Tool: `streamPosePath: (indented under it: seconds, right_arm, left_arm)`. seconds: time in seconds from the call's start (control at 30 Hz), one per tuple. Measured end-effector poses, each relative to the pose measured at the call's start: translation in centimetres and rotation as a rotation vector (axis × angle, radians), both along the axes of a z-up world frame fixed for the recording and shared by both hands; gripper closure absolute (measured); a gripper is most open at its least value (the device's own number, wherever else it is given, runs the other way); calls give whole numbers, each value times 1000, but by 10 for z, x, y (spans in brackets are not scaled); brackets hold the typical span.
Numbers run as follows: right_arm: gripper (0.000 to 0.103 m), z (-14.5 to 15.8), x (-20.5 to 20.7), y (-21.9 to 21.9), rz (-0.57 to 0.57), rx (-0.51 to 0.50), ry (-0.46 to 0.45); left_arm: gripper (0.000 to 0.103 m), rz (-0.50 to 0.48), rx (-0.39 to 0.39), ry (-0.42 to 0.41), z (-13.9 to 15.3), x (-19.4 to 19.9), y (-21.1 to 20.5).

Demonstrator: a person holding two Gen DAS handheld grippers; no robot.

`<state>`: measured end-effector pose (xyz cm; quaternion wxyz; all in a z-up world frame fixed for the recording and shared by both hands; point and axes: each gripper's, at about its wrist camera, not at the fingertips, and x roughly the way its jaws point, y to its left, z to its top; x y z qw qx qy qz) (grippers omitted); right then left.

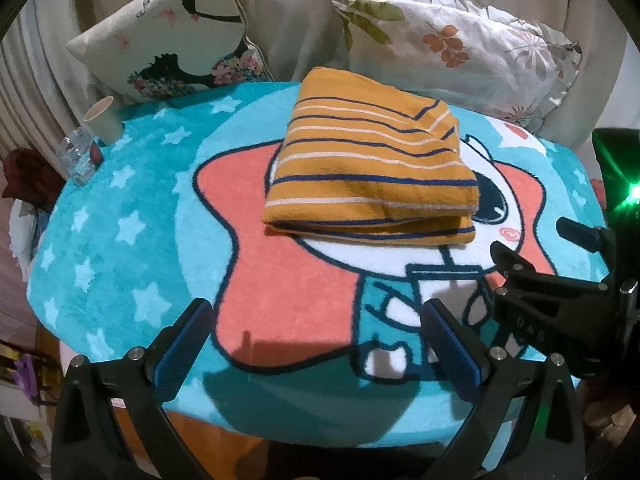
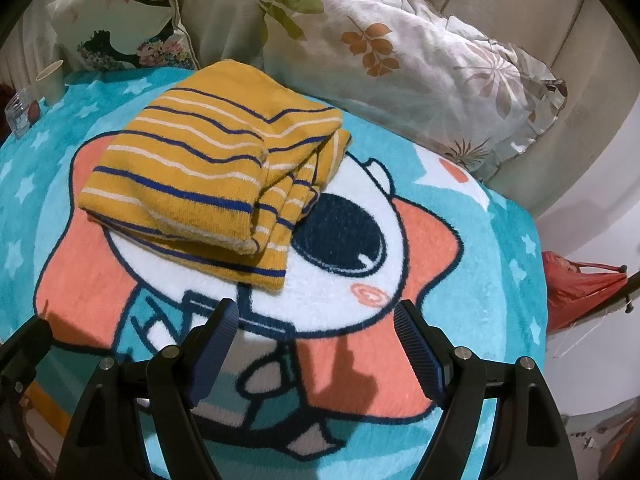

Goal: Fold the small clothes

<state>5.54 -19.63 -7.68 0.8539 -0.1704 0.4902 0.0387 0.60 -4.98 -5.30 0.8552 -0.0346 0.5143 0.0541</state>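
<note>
While I scan for writing, the only text I get is faint raised lettering on the right gripper's (image 1: 532,242) black body in the left wrist view, maybe "UAS", too dim to be sure. No labels on the cloth or cushions.

Left to right in the left view: a clear plastic bottle (image 1: 78,156) and a paper cup (image 1: 103,119) sit at the far-left edge of the cartoon blanket (image 1: 120,216), touching or nearly so. Behind them a cushion with a dancer print (image 1: 168,36) leans on the sofa back. The folded striped garment (image 1: 372,168), mustard with navy and white lines, lies flat at the blanket's middle-rear, over the cartoon face. A floral pillow (image 1: 460,44) sits behind it to the right.

Open blanket runs between the garment's near fold and both grippers; bare teal margin to the left of it too. On the right, the blanket edge drops off near something red (image 2: 576,292).

My left gripper (image 1: 316,344) has jaws spread wide, holding nothing, hovering over the blanket's near edge. My right gripper (image 2: 316,344) is also spread wide and empty, fingertips just short of the garment (image 2: 216,176), not touching it.
</note>
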Motion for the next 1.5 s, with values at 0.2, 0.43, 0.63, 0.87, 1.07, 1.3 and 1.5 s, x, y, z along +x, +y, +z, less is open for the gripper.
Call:
streamPosePath:
  seconds: [0.2,0.43,0.63,0.87,1.07,1.3,1.5]
  right_arm:
    - [19,-3,1,-13,-31,31,22]
    - [19,-7,11,-24,-66,113,38]
    - [19,-8,25,-18,-82,204,59]
    - [21,13,53,-8,-69,363,11]
    - [33,-16,100,21,-23,553,122]
    - [37,-43,120,14,-211,512,225]
    - [36,17,141,37,-128,509,31]
  left_arm:
    - [0,-25,-76,8,-4,-4,-5]
    - [0,-102,-118,83,-15,-13,-12]
    - [6,-133,-186,118,-21,7,2]
    - [6,3,-159,132,-27,45,54]
    - [6,65,-144,135,-32,63,90]
    - [6,58,-121,107,-31,73,114]
    - [6,78,-153,104,-37,84,130]
